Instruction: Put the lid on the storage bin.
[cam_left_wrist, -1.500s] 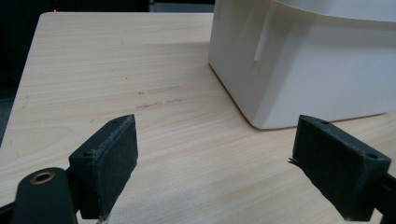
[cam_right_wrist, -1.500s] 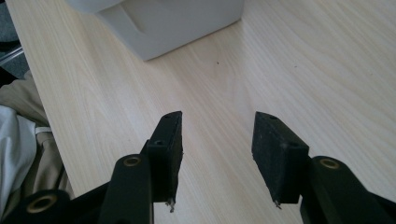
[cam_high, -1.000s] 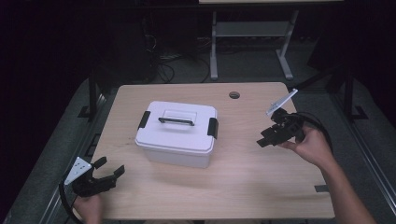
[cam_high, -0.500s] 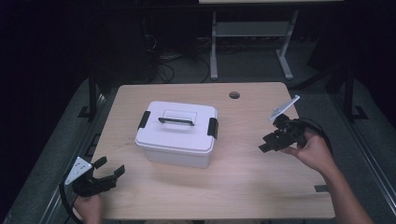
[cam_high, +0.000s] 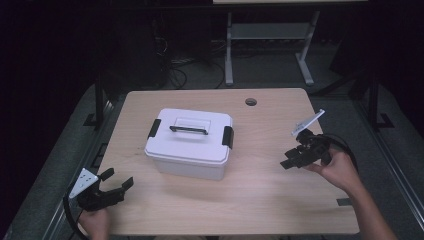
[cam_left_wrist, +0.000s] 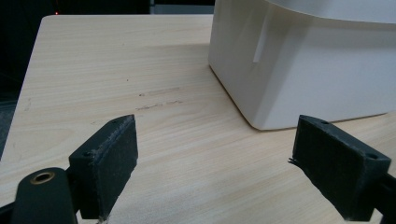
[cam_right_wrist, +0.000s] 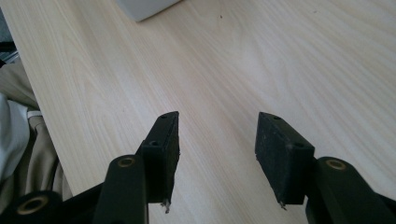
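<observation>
A white lidded storage box (cam_high: 192, 142) with a black handle (cam_high: 188, 130) and black side latches stands left of the middle of the wooden table (cam_high: 270, 205). My left gripper (cam_high: 117, 181) rests at the near left corner, open, with nothing between its fingers. In the left gripper view it (cam_left_wrist: 215, 154) points at the box's near corner (cam_left_wrist: 308, 65), a short way off. My right gripper (cam_high: 289, 160) hovers to the right of the box, open and empty. The right gripper view looks down past the right gripper (cam_right_wrist: 217, 135) on bare wood, with a box corner (cam_right_wrist: 144, 7) at the top edge.
A round cable hole (cam_high: 251, 102) sits near the table's far edge. Behind the table stands a metal frame (cam_high: 230, 45) on a dark floor with cables. The person's clothing (cam_right_wrist: 18, 135) lies past the near table edge.
The right gripper has sunk toward the table and come slightly nearer the person. The left gripper and the box have kept still.
</observation>
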